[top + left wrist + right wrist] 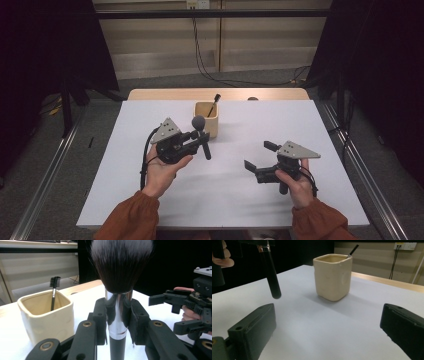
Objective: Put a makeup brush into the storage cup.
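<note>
My left gripper (199,141) is shut on a big makeup brush (198,122): grey bristles up, black handle slanting down over the white table. In the left gripper view the jaws (117,312) clamp the brush's silver ferrule (117,322), with the bristles (121,267) above. Just behind stands a cream square cup (206,120) holding a thin brow brush (216,101). My right gripper (260,156) stands open at the right with nothing between its fingers. In the right gripper view the open jaws (329,332) face the cup (333,277), and the brush's handle (272,277) hangs at the left.
A white sheet (225,200) covers the table, and a wooden strip (150,94) shows along the far edge. The cup (46,315) sits left of the held brush in the left gripper view, the right gripper (172,313) at the right. Cables (210,70) lie on the floor beyond.
</note>
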A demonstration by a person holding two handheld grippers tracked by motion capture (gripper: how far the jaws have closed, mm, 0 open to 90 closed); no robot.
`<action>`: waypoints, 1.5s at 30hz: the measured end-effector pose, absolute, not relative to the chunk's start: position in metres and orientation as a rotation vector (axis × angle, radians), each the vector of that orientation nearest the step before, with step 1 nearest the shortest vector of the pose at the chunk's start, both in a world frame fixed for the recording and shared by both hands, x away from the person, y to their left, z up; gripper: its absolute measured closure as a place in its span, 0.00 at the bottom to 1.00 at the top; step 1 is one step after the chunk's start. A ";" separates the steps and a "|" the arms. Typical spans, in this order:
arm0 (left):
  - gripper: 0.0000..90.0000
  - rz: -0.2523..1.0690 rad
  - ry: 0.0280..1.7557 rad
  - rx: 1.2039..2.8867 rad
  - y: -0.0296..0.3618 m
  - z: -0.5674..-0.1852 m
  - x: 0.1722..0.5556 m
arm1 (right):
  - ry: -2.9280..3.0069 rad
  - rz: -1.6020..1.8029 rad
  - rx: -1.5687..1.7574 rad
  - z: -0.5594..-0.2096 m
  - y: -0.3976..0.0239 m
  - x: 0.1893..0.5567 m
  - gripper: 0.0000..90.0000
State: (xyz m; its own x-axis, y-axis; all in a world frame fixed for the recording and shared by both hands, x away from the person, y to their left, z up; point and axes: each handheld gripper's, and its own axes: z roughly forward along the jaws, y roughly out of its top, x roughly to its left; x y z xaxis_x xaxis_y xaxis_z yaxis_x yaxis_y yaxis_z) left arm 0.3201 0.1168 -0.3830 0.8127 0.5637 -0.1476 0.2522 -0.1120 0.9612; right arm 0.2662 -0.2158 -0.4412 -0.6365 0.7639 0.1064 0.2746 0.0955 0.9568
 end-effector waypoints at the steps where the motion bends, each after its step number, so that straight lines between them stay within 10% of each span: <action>1: 0.79 0.300 0.645 1.700 0.118 -0.383 0.321 | 1.953 1.555 1.024 -0.442 -0.219 0.265 0.00; 45: 0.79 0.340 0.716 1.705 0.149 -0.350 0.365 | 1.819 1.489 1.103 -0.453 -0.273 0.223 0.00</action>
State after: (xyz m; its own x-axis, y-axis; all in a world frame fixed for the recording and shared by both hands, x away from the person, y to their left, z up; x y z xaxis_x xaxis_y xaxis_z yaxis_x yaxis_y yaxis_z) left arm 0.3647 0.1494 -0.3497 0.7678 0.6231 -0.1489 0.2783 -0.1151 0.9536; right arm 0.2231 -0.2730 -0.4535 -0.5205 0.8492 0.0891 0.2550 0.0550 0.9654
